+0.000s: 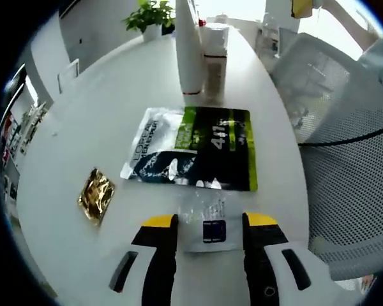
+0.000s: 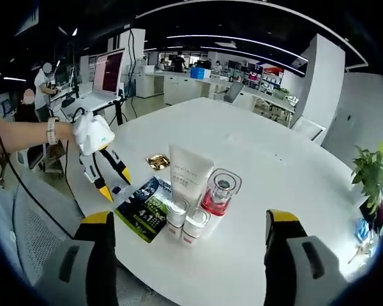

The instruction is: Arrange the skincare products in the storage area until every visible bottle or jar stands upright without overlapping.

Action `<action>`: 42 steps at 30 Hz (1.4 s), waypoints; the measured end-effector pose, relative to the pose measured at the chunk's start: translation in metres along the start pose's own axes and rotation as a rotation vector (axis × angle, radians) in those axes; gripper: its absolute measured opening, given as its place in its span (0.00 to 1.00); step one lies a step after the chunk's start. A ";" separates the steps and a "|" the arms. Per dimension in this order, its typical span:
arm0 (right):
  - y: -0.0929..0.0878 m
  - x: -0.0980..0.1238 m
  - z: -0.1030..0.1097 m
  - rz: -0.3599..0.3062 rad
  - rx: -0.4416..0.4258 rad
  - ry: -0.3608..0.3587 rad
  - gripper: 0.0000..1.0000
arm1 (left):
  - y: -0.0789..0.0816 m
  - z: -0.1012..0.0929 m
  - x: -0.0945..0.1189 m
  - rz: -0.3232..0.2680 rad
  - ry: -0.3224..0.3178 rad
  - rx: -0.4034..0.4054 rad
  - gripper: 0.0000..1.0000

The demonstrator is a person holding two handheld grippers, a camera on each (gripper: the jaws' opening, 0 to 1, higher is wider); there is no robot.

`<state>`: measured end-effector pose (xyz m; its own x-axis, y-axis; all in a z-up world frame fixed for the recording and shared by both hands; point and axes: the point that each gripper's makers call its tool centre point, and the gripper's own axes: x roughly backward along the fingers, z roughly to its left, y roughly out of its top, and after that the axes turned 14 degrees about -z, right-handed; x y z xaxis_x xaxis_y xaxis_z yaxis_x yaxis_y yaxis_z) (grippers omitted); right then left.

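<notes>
Left gripper (image 1: 209, 221) open, jaws straddling small clear sachet (image 1: 206, 223) on white table (image 1: 115, 115); right gripper (image 2: 189, 223) open, tube (image 2: 189, 171) and bottles ahead

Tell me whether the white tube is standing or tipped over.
Standing. In the right gripper view the white tube rises upright on the table, behind two small bottles, beside the pink bottle. The left gripper view shows it vertical too.

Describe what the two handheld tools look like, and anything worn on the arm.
Each tool has black jaws with yellow tips on a white body with dark slots: left tool, right tool. A white wristband sits on the person's forearm, and a black cable hangs below it.
</notes>
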<state>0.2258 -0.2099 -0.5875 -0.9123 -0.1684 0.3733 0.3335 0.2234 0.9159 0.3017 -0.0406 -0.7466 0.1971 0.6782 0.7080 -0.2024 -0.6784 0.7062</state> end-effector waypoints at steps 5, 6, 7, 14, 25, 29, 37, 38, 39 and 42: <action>0.001 0.001 -0.001 -0.004 0.002 -0.002 0.98 | 0.000 -0.004 0.000 0.009 -0.032 -0.037 0.38; 0.001 0.001 -0.001 -0.003 0.002 -0.002 0.98 | 0.000 -0.005 0.000 0.006 -0.042 -0.044 0.38; 0.002 0.001 -0.001 -0.003 0.003 -0.002 0.98 | 0.000 -0.005 -0.001 0.006 -0.045 -0.046 0.38; 0.001 0.004 -0.001 -0.003 0.002 -0.007 0.98 | -0.001 -0.009 0.000 0.011 -0.065 -0.070 0.38; 0.000 0.004 0.003 -0.005 -0.004 -0.004 0.98 | -0.001 -0.013 -0.001 0.001 -0.075 -0.072 0.38; 0.000 0.005 0.001 -0.005 -0.003 -0.011 0.98 | -0.001 -0.013 -0.001 -0.005 -0.075 -0.074 0.38; -0.002 0.005 0.003 0.000 -0.007 -0.009 0.98 | -0.001 -0.013 -0.001 -0.004 -0.064 -0.063 0.40; -0.002 0.005 0.003 0.000 -0.005 -0.008 0.98 | -0.001 -0.013 -0.001 -0.003 -0.064 -0.063 0.40; -0.001 0.005 0.003 0.000 -0.005 -0.008 0.98 | -0.001 -0.014 -0.001 -0.002 -0.065 -0.062 0.41; -0.001 0.005 0.003 -0.003 -0.007 -0.009 0.98 | 0.000 -0.015 -0.002 -0.005 -0.063 -0.058 0.44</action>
<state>0.2205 -0.2078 -0.5869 -0.9153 -0.1605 0.3695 0.3327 0.2161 0.9179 0.2873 -0.0376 -0.7478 0.2583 0.6613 0.7042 -0.2565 -0.6558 0.7100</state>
